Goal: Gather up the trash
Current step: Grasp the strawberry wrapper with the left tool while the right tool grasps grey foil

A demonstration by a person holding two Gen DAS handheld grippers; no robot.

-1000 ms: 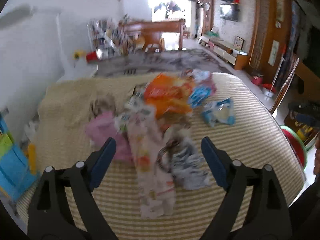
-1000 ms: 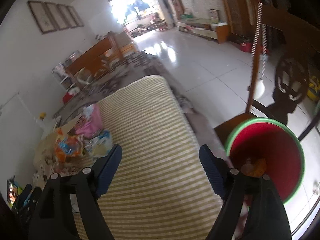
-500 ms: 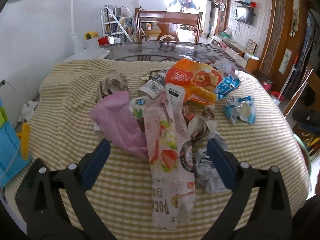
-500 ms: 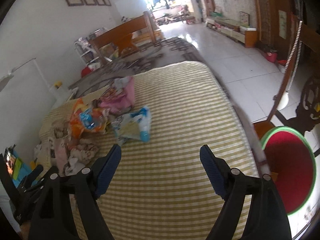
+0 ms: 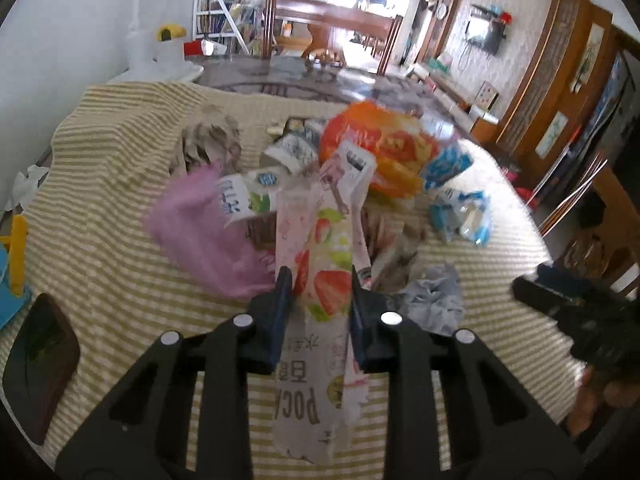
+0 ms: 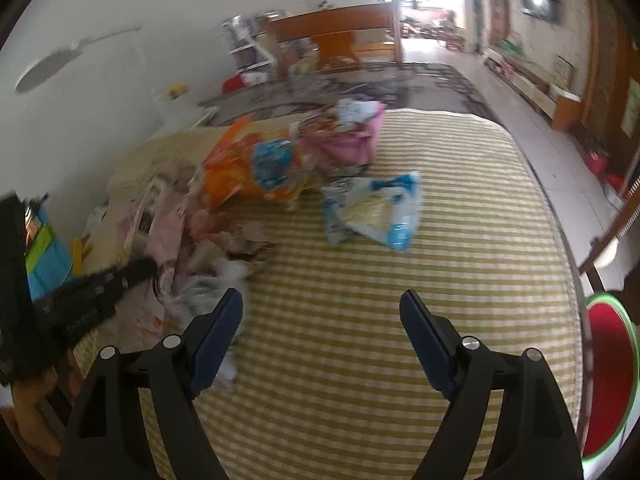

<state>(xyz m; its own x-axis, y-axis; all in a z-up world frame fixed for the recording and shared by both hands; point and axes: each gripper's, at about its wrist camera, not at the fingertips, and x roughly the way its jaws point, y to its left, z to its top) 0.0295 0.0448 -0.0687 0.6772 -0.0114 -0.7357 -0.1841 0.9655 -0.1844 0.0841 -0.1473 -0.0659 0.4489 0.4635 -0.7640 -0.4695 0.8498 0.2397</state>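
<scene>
A pile of trash lies on the yellow striped cloth [image 6: 460,272]. In it are a long strawberry-print wrapper [image 5: 308,232], a pink bag [image 5: 200,232], an orange snack bag [image 5: 376,148] and crumpled grey paper [image 5: 434,296]. My left gripper [image 5: 320,280] is closing on the strawberry wrapper, its blue pads pressing on the wrapper's two sides. My right gripper [image 6: 321,304] stands open over bare cloth with nothing between its fingers. A blue-and-white wrapper [image 6: 372,210] lies ahead of it, and the grey paper [image 6: 212,288] touches its left finger.
A red bin with a green rim [image 6: 608,380] stands on the floor past the cloth's right edge. A blue and yellow toy [image 5: 16,264] sits at the left edge. Beyond the cloth are a patterned tabletop, wooden chairs and a white lamp base [image 5: 160,64].
The left jaws have gone from wide open to shut on the strawberry wrapper. The right gripper has swung left, away from the red bin and toward the pile.
</scene>
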